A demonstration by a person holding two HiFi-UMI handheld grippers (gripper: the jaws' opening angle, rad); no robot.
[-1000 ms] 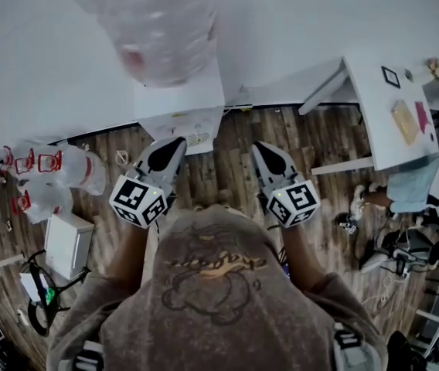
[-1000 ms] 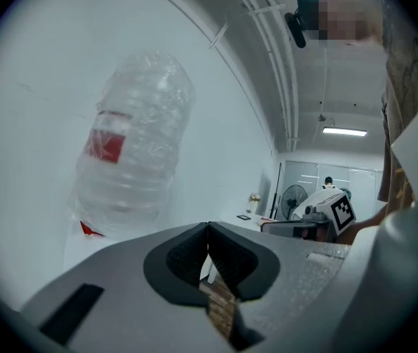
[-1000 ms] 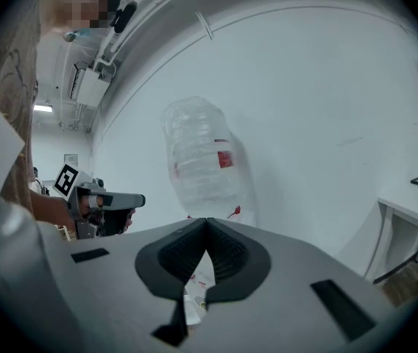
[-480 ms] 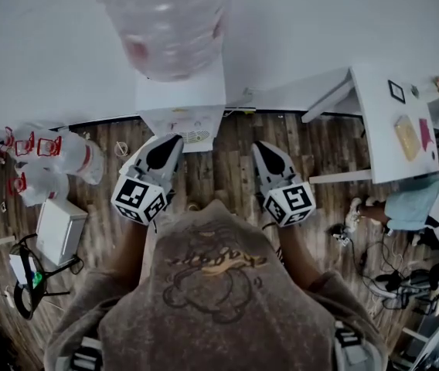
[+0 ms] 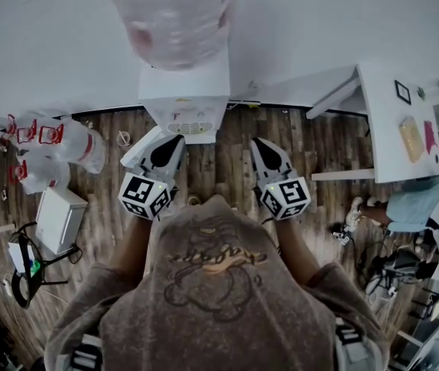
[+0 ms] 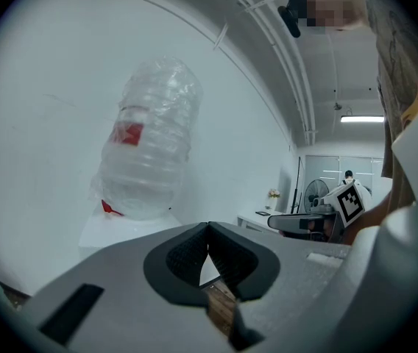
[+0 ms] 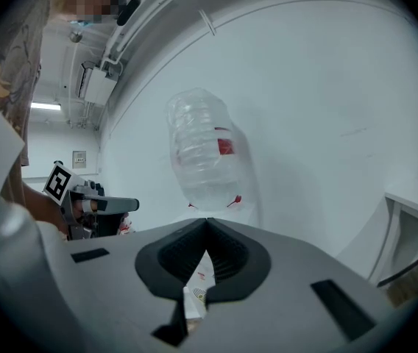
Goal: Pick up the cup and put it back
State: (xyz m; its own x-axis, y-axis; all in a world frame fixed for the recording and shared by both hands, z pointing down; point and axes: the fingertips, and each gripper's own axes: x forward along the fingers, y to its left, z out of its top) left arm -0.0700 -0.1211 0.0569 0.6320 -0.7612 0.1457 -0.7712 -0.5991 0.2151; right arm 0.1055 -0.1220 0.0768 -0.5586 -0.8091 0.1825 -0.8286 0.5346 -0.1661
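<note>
No cup shows in any view. A white water dispenser (image 5: 185, 99) stands against the wall ahead, topped by a large clear bottle (image 5: 177, 18) with a red label. My left gripper (image 5: 176, 141) and right gripper (image 5: 258, 142) are held side by side in front of my chest, pointing at the dispenser and short of it. The left gripper view has the jaws (image 6: 209, 226) closed together with nothing between them, with the bottle (image 6: 150, 153) beyond. My right gripper (image 7: 207, 221) is likewise shut and empty, aimed at the bottle (image 7: 205, 153).
Wooden floor lies below. Spare water bottles with red handles (image 5: 49, 157) and a white box (image 5: 61, 219) sit at the left. A white table (image 5: 393, 114) stands at the right, and a seated person (image 5: 428, 207) is beyond it. Cables lie at the lower left.
Both grippers have sunk a little, staying shut and side by side. The dispenser now sits slightly lower and nearer in the head view.
</note>
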